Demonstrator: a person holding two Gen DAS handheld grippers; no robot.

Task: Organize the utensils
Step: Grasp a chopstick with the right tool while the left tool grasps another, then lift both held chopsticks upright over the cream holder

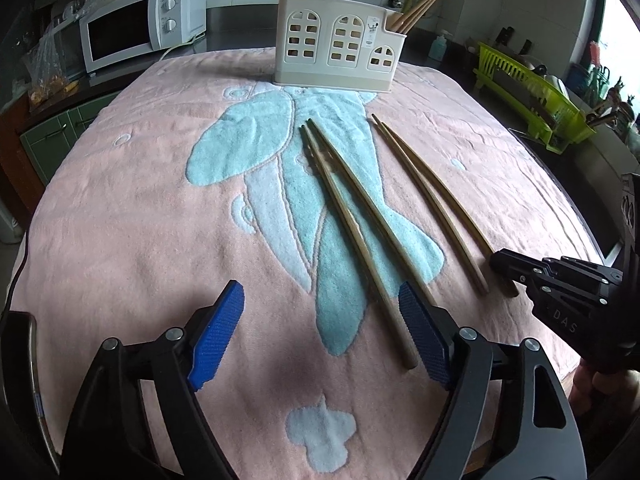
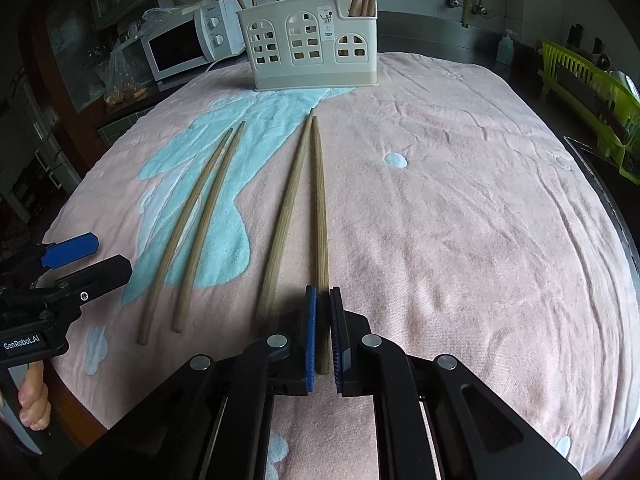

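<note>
Two pairs of wooden chopsticks lie on a pink and blue towel (image 2: 440, 220). My right gripper (image 2: 323, 308) is shut on the near end of one chopstick (image 2: 319, 208) of the right pair; its partner (image 2: 286, 212) lies just left. The left pair (image 2: 196, 224) lies further left, also in the left wrist view (image 1: 352, 216). My left gripper (image 1: 320, 332) is open and empty, its right pad (image 1: 420, 340) beside the near end of that pair. A cream utensil holder (image 1: 332, 56) stands at the towel's far edge (image 2: 308, 48) with chopsticks in it.
A white microwave (image 1: 140, 24) stands at the back left. A green dish rack (image 1: 532, 92) is at the right, with a soap bottle (image 2: 506, 46) near it. The right gripper shows at the right of the left wrist view (image 1: 516, 272).
</note>
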